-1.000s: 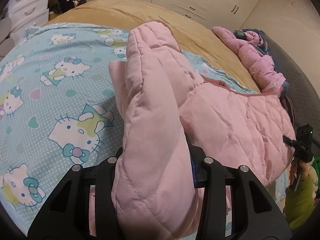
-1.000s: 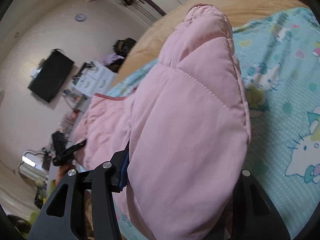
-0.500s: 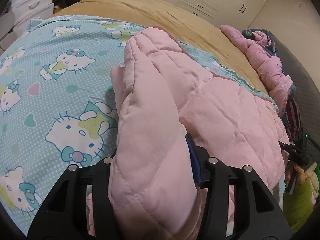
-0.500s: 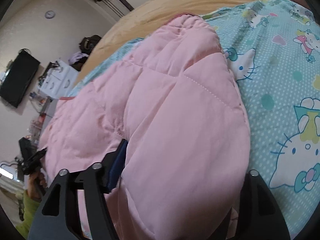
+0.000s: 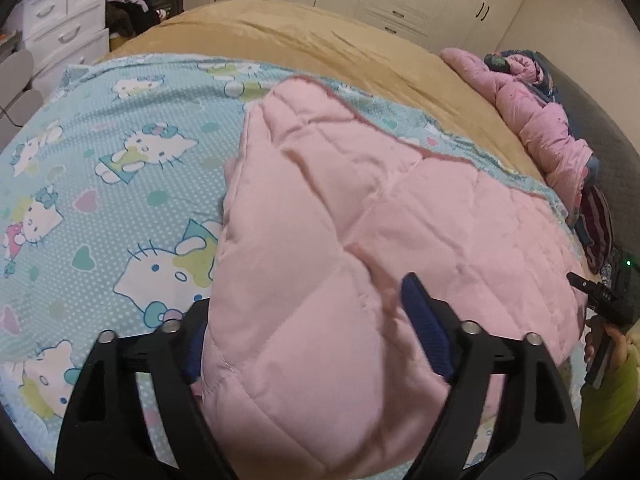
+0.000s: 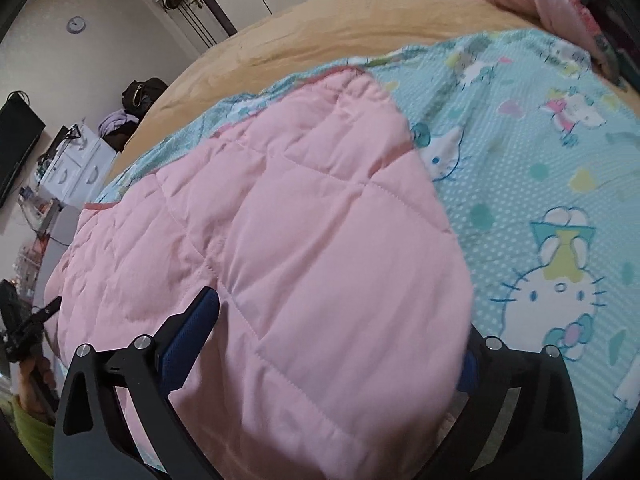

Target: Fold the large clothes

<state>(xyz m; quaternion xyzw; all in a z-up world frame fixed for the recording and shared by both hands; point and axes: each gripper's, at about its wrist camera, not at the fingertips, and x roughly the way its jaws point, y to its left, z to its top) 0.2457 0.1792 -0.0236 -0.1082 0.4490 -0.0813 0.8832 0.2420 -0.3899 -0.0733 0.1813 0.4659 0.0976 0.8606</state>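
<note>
Open teal cartoon-print sheet (image 5: pixel 100 208) outboard of the left gripper (image 5: pixel 316 336), flat and bare out to the tan bedspread (image 5: pixel 320 36) beyond the fingertips. Same sheet outboard of the right gripper (image 6: pixel 340 344), also bare. Far side of the bed: a heap of other pink clothes (image 5: pixel 536 120), well ahead of the tips and apart from the work.

Pink quilted jacket (image 5: pixel 360 220) flat on the sheet, spread ahead of both grippers, folded sleeve edges running forward from between the fingers. Jacket hem edge ends short of the bedspread.

Left jaws just been opening, now spread; sleeve fabric bulges between them, blue pad (image 5: pixel 428 324) clear of the cloth on the inboard side, other pad hidden behind fabric. Right jaws likewise just been opening, wide apart; sleeve lying loose between, inboard pad (image 6: pixel 188 340) standing off it.
</note>
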